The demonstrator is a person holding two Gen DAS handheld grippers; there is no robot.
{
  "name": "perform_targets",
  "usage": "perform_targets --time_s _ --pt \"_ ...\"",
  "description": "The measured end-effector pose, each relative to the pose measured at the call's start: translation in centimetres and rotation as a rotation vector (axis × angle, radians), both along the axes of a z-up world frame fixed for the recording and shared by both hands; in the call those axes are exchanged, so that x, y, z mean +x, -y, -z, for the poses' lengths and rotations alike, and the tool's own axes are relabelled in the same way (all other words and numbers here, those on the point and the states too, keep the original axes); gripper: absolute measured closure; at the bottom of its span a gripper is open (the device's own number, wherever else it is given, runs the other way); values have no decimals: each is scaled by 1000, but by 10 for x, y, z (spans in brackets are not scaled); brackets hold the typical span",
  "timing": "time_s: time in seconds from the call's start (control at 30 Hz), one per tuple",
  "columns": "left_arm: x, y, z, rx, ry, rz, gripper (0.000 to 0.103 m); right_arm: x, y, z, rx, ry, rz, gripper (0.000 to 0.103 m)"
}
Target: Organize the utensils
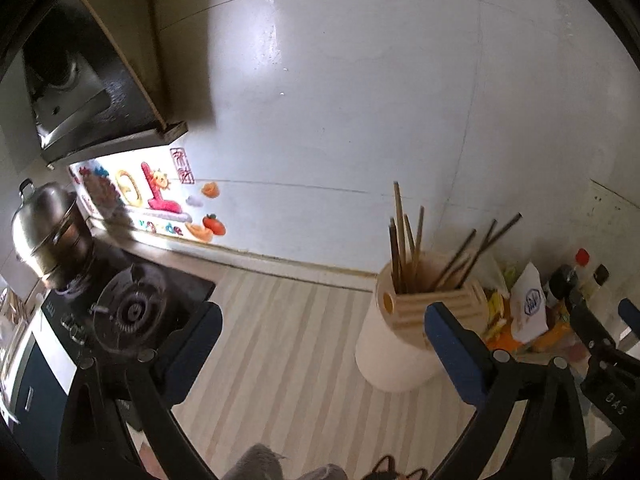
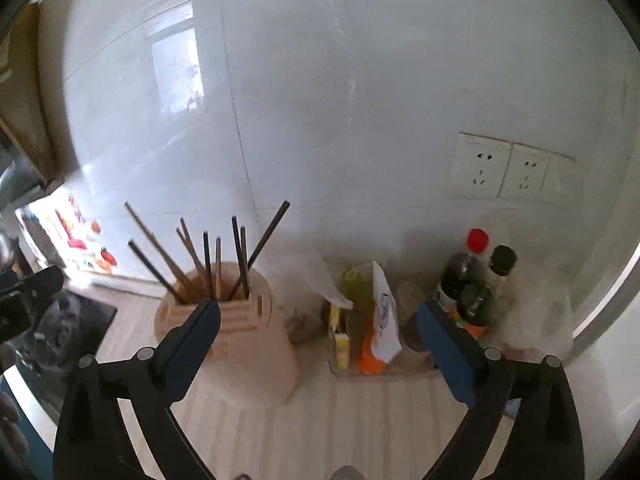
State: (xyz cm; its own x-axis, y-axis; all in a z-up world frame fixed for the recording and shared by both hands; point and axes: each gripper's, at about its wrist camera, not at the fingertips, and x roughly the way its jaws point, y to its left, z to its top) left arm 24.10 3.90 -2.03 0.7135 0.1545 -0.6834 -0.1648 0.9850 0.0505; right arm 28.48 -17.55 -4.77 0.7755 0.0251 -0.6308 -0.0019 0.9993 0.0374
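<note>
A cream utensil holder (image 1: 396,340) with a ribbed wooden top stands on the striped counter. Several chopsticks (image 1: 404,240) stick up out of it. My left gripper (image 1: 324,316) is open and empty, its right finger (image 1: 452,340) just in front of the holder. In the right wrist view the holder (image 2: 248,344) with the chopsticks (image 2: 212,260) is at centre left, behind my left finger (image 2: 196,336). My right gripper (image 2: 320,320) is open and empty. The right gripper also shows in the left wrist view at the far right edge (image 1: 600,320).
A gas hob (image 1: 132,312) with a steel pot (image 1: 48,236) lies left, under a range hood (image 1: 80,92). Right of the holder are packets (image 2: 380,312) and sauce bottles (image 2: 468,280) against the tiled wall. Wall sockets (image 2: 504,172) sit above them.
</note>
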Motion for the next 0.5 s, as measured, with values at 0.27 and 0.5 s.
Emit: perform_targets --time_s 0.27,0.5 --pt "-72 11 -20 14 72 47 0 -77 5 -41 -33 53 26 0" --pt "-138 2 -35 18 104 104 0 -163 -9 -70 -40 104 99 0"
